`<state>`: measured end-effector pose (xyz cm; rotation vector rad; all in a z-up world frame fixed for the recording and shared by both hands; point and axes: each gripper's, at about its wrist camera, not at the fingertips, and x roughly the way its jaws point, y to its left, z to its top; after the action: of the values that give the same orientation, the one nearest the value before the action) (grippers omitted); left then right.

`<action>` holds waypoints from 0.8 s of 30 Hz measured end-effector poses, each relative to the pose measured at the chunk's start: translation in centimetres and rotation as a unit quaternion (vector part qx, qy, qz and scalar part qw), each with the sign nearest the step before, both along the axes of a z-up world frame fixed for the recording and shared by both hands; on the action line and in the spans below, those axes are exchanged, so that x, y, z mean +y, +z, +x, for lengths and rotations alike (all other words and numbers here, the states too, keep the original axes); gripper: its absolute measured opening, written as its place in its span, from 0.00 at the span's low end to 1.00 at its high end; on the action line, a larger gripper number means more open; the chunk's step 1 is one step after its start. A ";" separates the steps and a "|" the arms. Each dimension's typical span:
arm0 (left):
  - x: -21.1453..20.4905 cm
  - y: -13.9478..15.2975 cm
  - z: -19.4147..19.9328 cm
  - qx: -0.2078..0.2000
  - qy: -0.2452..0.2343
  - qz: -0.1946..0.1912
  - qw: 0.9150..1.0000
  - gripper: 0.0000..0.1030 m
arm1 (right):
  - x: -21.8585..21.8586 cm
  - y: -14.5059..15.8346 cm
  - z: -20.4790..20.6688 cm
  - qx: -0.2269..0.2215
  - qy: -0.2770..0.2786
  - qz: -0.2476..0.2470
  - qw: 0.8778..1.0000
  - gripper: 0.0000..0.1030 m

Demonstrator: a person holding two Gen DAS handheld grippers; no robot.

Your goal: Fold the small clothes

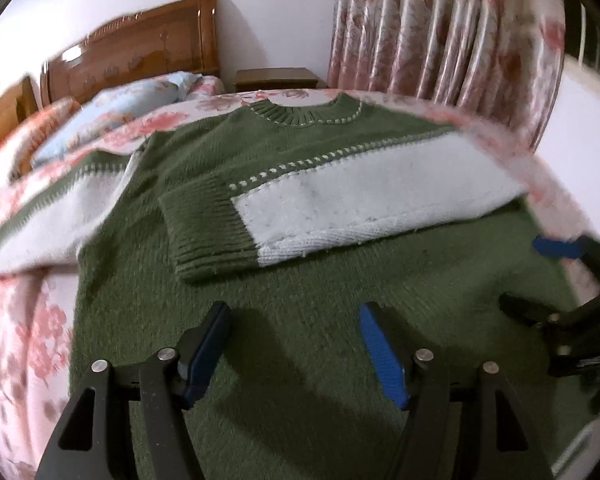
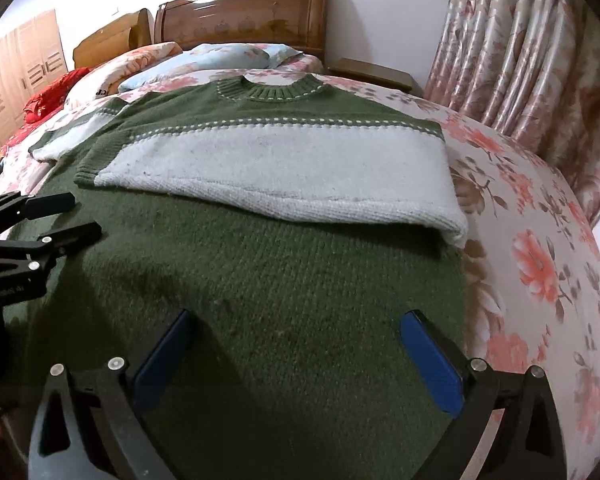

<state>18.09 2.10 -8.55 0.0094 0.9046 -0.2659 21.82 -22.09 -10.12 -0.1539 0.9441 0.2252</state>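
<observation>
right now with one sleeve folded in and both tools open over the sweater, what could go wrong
The folded sleeve lies loose across the sweater; lifting the hem could slide it off. The other sleeve is still spread on the bedspread, so folding the body now would probably trap it unevenly. The left tool and right tool hover close together and might collide.

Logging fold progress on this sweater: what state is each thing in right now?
Sweater: flat on the bed, back up, not yet folded in half.
Right sleeve: folded across the body.
Left sleeve: spread out to the side, unfolded.
Left hand-held gripper: open, empty, over the hem area.
Right hand-held gripper: open, empty, over the hem area.
Curtain: drawn shut.
</observation>
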 end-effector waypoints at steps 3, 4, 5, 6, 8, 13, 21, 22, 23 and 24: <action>6.9 1.4 0.7 -0.005 0.037 -0.114 0.993 0.57 | 0.0 0.1 -0.3 -0.001 -0.003 -0.001 1.000 1.00; 9.4 1.7 1.1 -0.009 0.066 -0.135 0.989 0.57 | 0.0 0.1 -0.3 -0.002 -0.003 -0.001 1.000 1.00; 12.7 1.9 1.7 -0.010 0.109 -0.158 0.981 0.57 | 0.0 0.1 -0.3 -0.002 -0.003 0.000 1.000 1.00; 16.6 1.8 2.4 -0.006 0.159 -0.185 0.970 0.57 | 0.0 0.1 -0.3 -0.002 -0.003 0.000 1.000 1.00; 23.7 1.1 2.8 -0.005 0.245 -0.241 0.939 0.55 | 0.0 0.1 -0.2 -0.002 -0.003 0.001 1.000 1.00; 37.6 -1.0 3.5 -0.005 0.412 -0.281 0.867 0.55 | 0.0 0.1 -0.2 -0.002 -0.003 0.001 1.000 1.00; 44.4 -4.8 8.4 0.004 0.446 -0.324 0.835 0.26 | 0.0 0.1 -0.2 -0.003 -0.003 0.002 1.000 1.00; 44.5 -5.1 8.8 0.005 0.447 -0.330 0.832 0.12 | 0.0 0.1 -0.2 -0.002 -0.003 0.002 1.000 1.00; 44.5 -5.4 9.1 0.006 0.447 -0.335 0.830 0.06 | 0.0 0.1 -0.2 -0.002 -0.003 0.002 1.000 1.00; 44.2 -5.3 9.0 -0.002 0.453 -0.331 0.827 0.08 | 0.0 0.1 -0.2 -0.002 -0.003 0.002 1.000 1.00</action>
<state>27.09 46.32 -13.89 -1.0492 0.6825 0.3295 21.64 -22.08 -10.04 -0.1479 0.9392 0.2205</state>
